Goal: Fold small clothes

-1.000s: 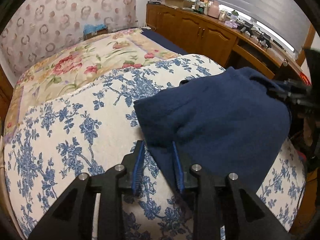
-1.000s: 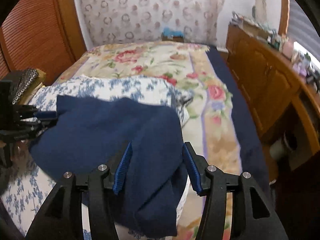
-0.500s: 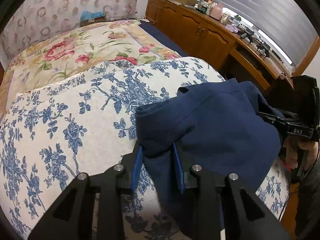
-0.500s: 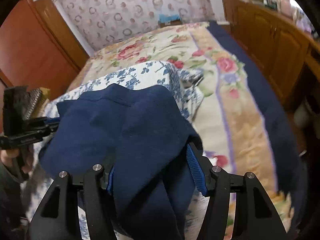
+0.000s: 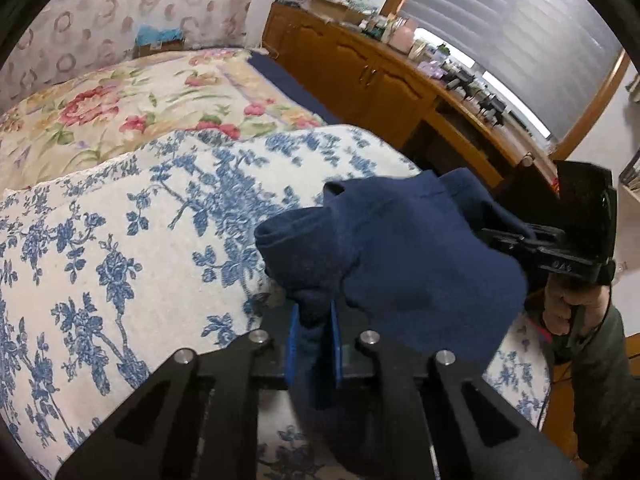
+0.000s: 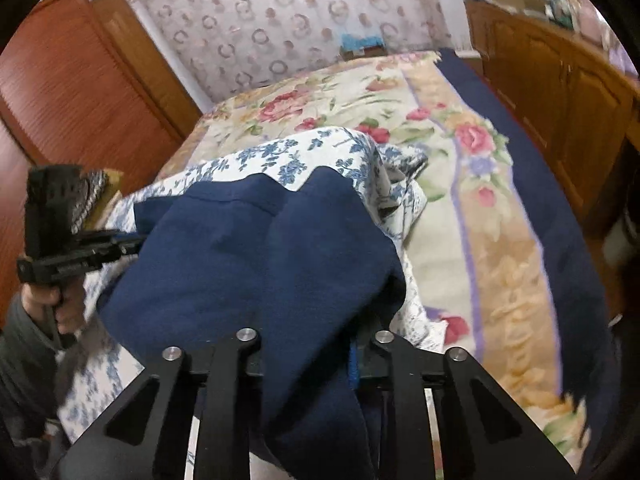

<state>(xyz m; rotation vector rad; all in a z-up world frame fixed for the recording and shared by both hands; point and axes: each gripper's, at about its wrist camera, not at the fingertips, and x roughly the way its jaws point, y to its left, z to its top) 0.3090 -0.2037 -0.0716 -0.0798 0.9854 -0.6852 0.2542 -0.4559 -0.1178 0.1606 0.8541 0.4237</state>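
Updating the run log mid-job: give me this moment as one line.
stage: grasp | left gripper: jaws closing on navy garment | right gripper: jaws closing on same garment | garment: bunched over blue floral cover

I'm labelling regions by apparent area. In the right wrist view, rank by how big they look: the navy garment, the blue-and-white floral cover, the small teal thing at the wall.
1. navy garment, though it is nearest the camera, which inflates it.
2. blue-and-white floral cover, partly hidden under the garment, so its true extent is unsure.
3. teal thing, far and tiny.
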